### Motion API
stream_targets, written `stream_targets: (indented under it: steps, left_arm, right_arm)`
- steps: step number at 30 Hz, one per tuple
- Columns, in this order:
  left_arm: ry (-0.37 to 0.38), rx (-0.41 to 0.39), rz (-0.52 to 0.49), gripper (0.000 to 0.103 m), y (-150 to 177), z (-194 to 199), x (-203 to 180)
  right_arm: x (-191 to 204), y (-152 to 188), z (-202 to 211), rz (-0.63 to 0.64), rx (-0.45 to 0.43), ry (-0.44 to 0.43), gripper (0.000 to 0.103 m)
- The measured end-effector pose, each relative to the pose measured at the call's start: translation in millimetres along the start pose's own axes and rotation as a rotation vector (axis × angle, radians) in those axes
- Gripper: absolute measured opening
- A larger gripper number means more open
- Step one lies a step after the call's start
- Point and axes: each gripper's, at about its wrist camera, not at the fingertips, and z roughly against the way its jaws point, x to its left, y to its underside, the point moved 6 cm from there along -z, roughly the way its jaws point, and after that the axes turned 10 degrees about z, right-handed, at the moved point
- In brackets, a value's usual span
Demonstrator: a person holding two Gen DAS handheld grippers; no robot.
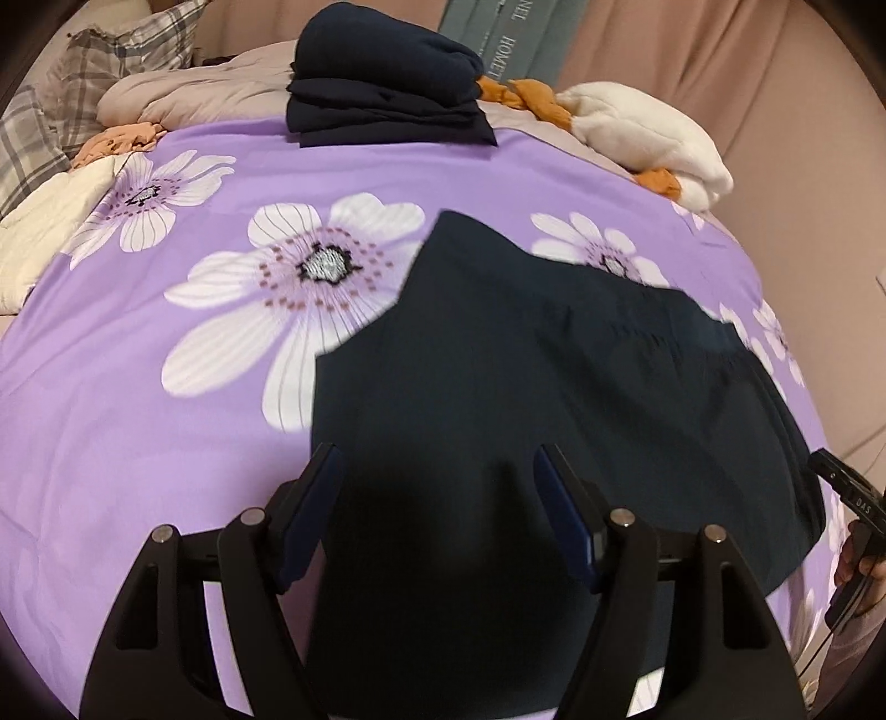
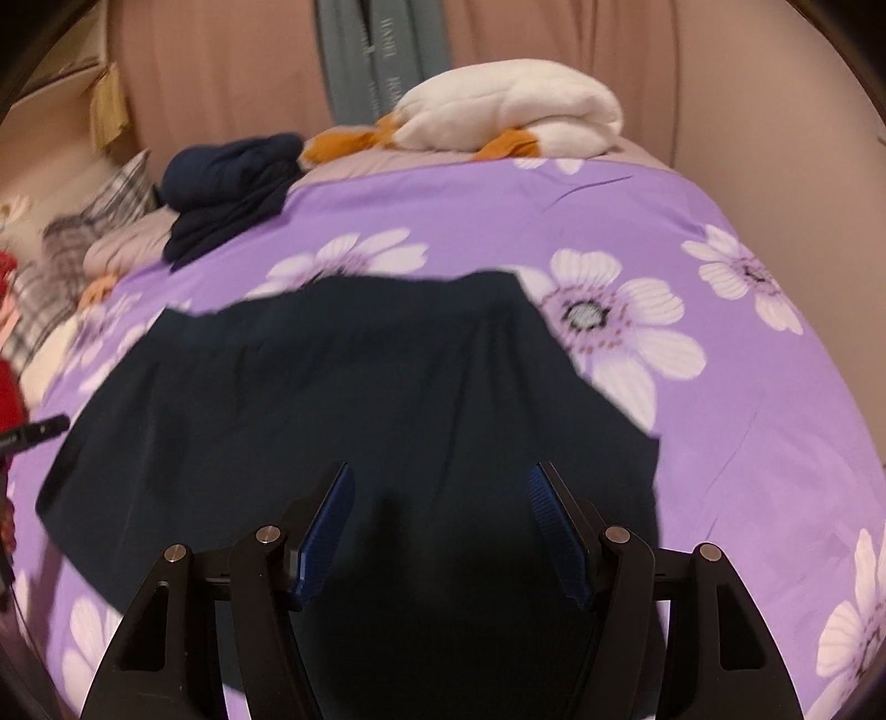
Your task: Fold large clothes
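Purple floral bedspread (image 1: 166, 443), dark garment (image 1: 526, 360), "HOME" box (image 1: 509, 39)

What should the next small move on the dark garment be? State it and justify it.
Probably lower both grippers onto the near edge of the dark garment and close. The left gripper and right gripper are open above it, holding nothing, and it lies flat on the floral bedspread.

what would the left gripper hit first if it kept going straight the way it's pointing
Most likely the dark garment spread on the purple flowered bedspread. The left gripper is open and angled down at it, with the cloth filling the gap between its fingers. Depth is unclear.
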Motion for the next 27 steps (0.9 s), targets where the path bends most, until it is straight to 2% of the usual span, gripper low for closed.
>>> stream_targets:
  steps: [7,21,27]
  left_arm:
    - [-0.045,0.035,-0.031,0.07,27.8,-11.9,-2.2]
    - [-0.091,0.051,0.006,0.072,42.8,-6.5,13.3]
    - [-0.082,0.073,0.094,0.074,47.4,1.0,33.2]
  right_arm:
    - [7.4,23.1,-17.6,-0.026,0.071,-0.007,0.067]
    - [-12.9,46.5,-4.9,-0.113,0.078,0.005,0.067]
    - [-15.3,51.2,2.0,-0.118,0.077,0.016,0.067]
